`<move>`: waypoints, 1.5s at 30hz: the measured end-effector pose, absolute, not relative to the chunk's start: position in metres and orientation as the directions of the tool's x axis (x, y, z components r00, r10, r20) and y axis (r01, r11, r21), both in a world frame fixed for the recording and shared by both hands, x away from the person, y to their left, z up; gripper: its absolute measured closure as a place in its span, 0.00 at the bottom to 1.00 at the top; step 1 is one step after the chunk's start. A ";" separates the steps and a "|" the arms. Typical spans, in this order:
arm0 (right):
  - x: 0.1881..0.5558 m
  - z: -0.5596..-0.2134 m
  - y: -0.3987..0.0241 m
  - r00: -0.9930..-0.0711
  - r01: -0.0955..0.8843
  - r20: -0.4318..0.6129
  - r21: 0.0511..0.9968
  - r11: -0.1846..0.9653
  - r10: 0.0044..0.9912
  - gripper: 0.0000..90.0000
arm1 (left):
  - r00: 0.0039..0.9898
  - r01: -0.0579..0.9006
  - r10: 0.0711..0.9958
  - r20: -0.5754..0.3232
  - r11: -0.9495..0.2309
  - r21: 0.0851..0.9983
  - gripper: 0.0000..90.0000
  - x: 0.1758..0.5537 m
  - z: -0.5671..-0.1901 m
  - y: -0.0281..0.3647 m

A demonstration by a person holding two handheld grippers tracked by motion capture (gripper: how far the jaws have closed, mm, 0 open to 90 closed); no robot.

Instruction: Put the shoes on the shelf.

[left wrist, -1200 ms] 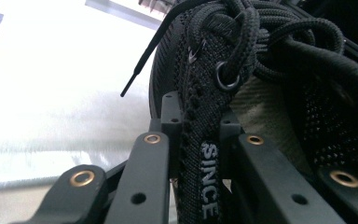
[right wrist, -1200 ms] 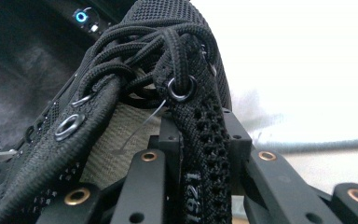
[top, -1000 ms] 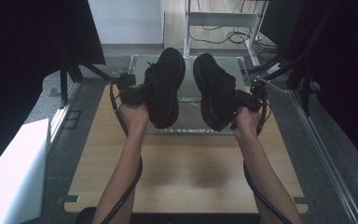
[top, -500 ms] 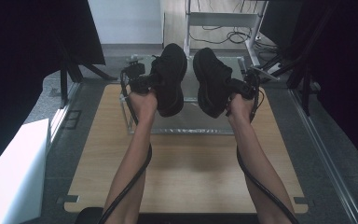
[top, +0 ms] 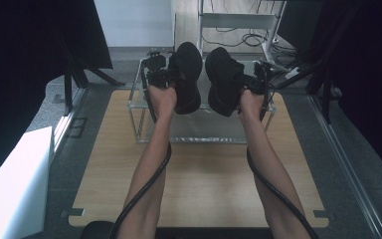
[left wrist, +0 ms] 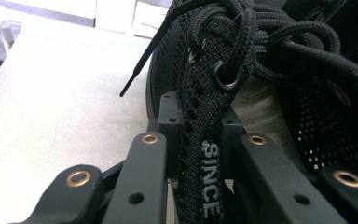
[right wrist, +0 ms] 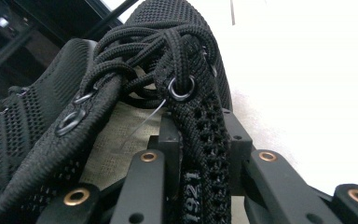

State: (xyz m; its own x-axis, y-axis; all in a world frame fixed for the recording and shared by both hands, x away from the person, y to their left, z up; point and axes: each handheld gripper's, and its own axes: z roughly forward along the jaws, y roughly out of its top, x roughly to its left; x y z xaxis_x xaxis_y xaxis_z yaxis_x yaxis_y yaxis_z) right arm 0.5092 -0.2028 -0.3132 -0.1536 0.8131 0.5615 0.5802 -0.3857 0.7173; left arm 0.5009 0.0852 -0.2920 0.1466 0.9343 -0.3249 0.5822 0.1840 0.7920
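Your left gripper (top: 175, 82) is clamped on the collar edge of the left shoe (top: 188, 74), and you hold that shoe up over the far part of the table (top: 204, 189). In the left gripper view the jaws pinch a knit strip printed "SINCE", just below a metal eyelet (left wrist: 226, 77), with the black laces (left wrist: 279, 42) bunched above and one lace end (left wrist: 142, 65) sticking out to the left.

Your right gripper (top: 251, 84) holds the right shoe (top: 224, 79) the same way. In the right gripper view the jaws are closed on the knit collar strip marked "1921", right under an eyelet (right wrist: 181, 88), and the pale inner lining (right wrist: 121, 144) shows to the left of that strip.

From the high view, both shoes hang side by side, close together but apart, toes pointing toward you and down. They sit above a metal-framed rack (top: 142, 112) with a clear top, which stands across the far end of the wooden table. Your forearms reach straight out, and a black cable (top: 149, 184) trails back along each one.
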 end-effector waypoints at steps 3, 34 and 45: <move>0.512 -0.308 -0.193 -0.138 0.575 0.497 0.744 -0.340 0.856 0.83 | 0.140 0.596 0.939 -0.315 0.174 0.784 0.86 0.505 -0.292 0.082; 0.500 -0.295 -0.199 -0.446 0.511 0.446 0.839 -0.189 0.776 0.38 | 0.348 0.573 0.862 -0.370 0.117 0.811 0.39 0.490 -0.289 0.100; 0.461 -0.306 -0.224 -0.548 0.503 0.399 0.860 -0.092 0.736 0.40 | 0.466 0.522 0.821 -0.329 0.045 0.852 0.51 0.437 -0.298 0.120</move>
